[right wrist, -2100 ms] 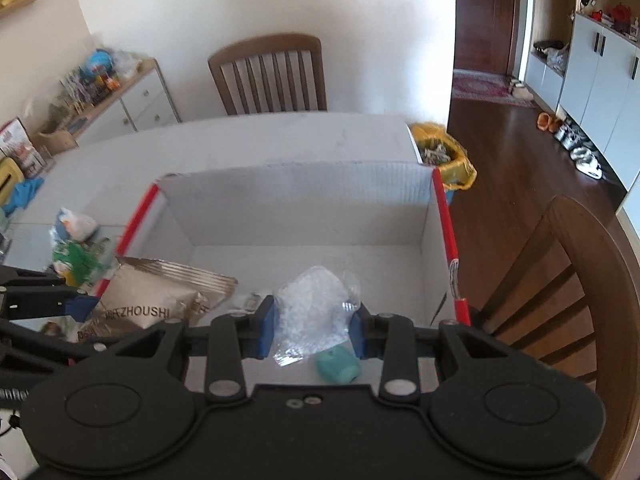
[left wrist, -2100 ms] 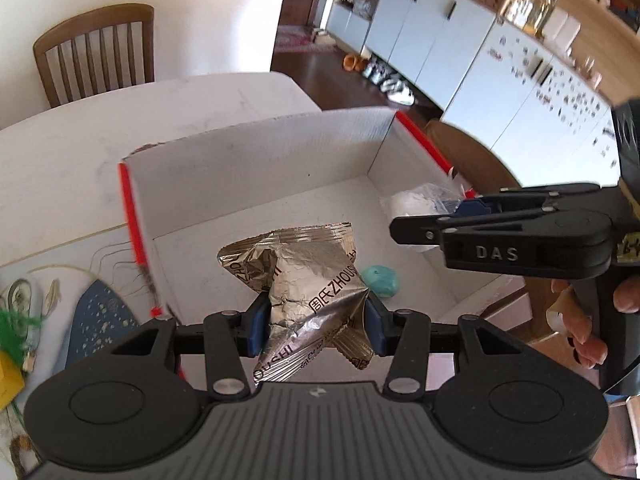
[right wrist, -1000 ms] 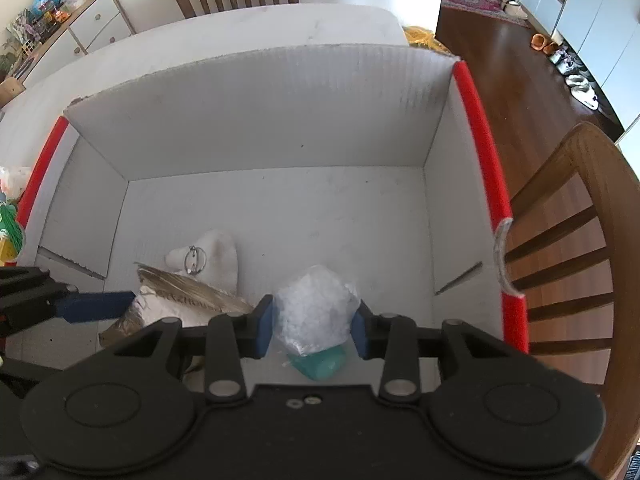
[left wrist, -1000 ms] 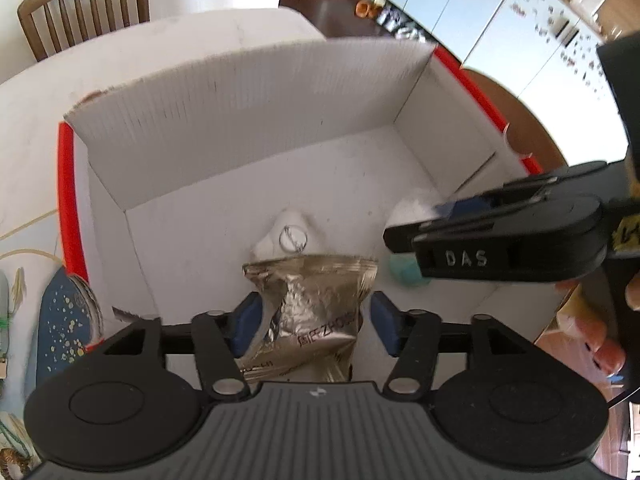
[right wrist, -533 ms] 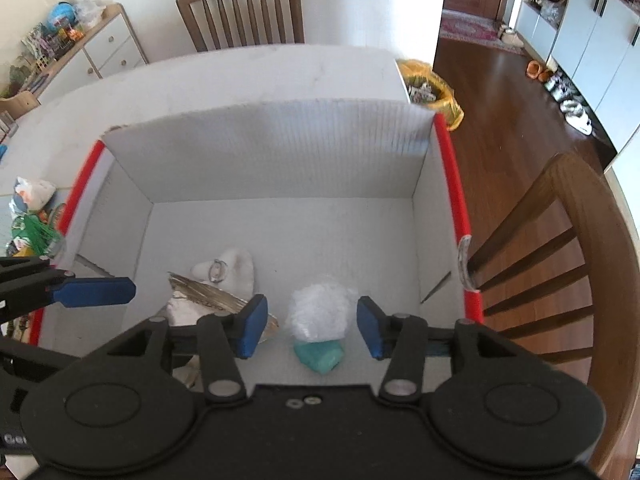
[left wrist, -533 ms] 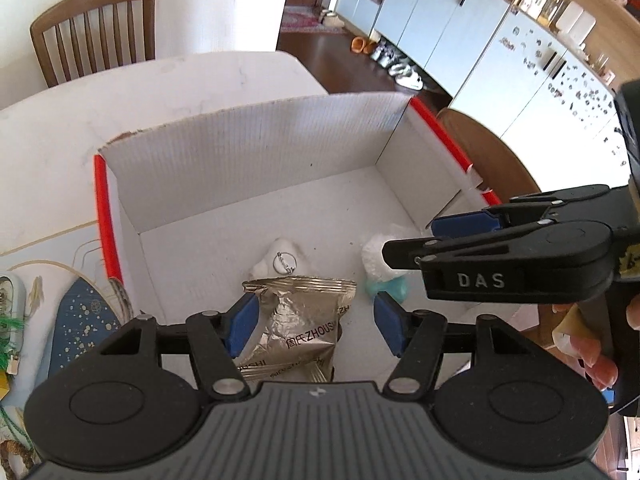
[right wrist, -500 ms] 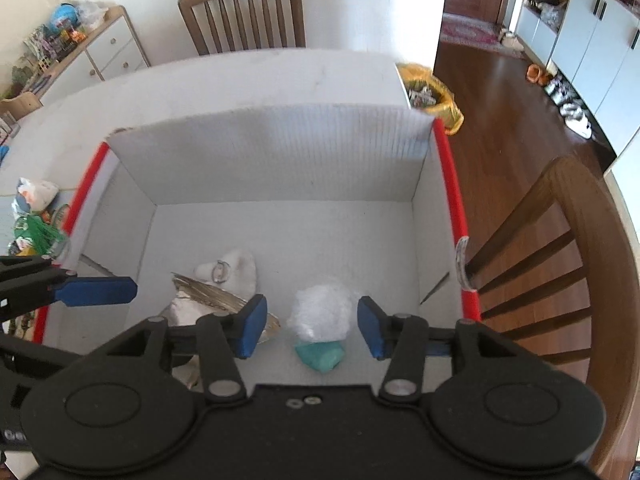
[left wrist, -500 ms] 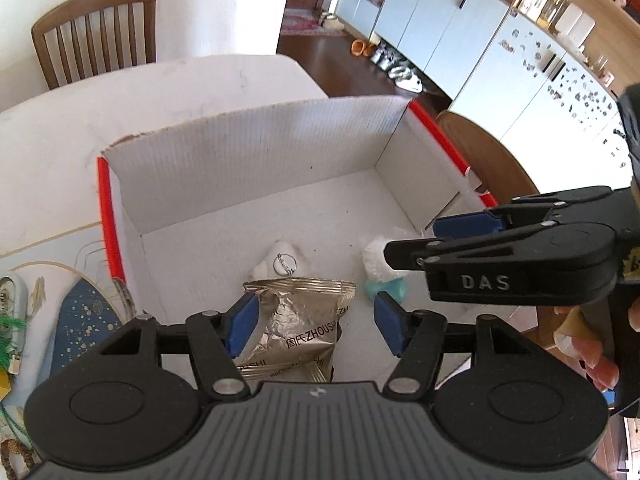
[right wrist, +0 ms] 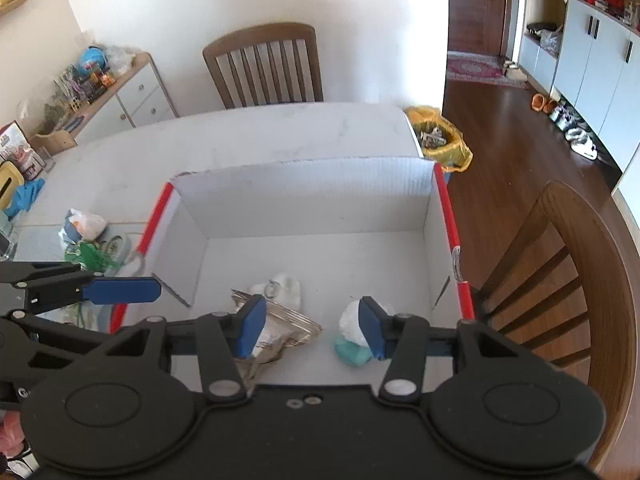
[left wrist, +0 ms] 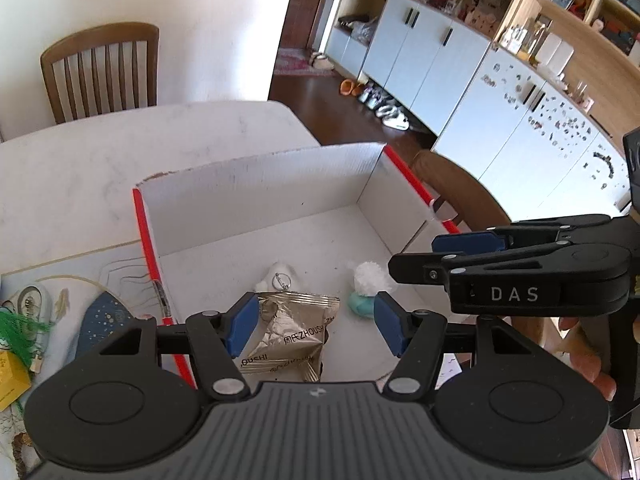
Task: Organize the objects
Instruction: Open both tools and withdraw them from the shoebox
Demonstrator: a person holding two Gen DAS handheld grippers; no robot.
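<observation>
I hold both my left gripper (left wrist: 314, 328) and right gripper (right wrist: 312, 330) spread wide and empty above the white box (right wrist: 304, 196), where the foil packet (left wrist: 288, 340) and plastic-wrapped teal piece (right wrist: 352, 344) lie.

Between the left gripper's (left wrist: 313, 328) blue pads lies a shiny gold-silver foil packet (left wrist: 287, 340) with dark lettering. Just beyond its right jaw, a teal object (left wrist: 360, 306) carries a frosty white bag (left wrist: 369, 276). The box (left wrist: 256, 188) ahead is white corrugated card with red-taped side rims. The right gripper (right wrist: 312, 330) is black with blue pads.
</observation>
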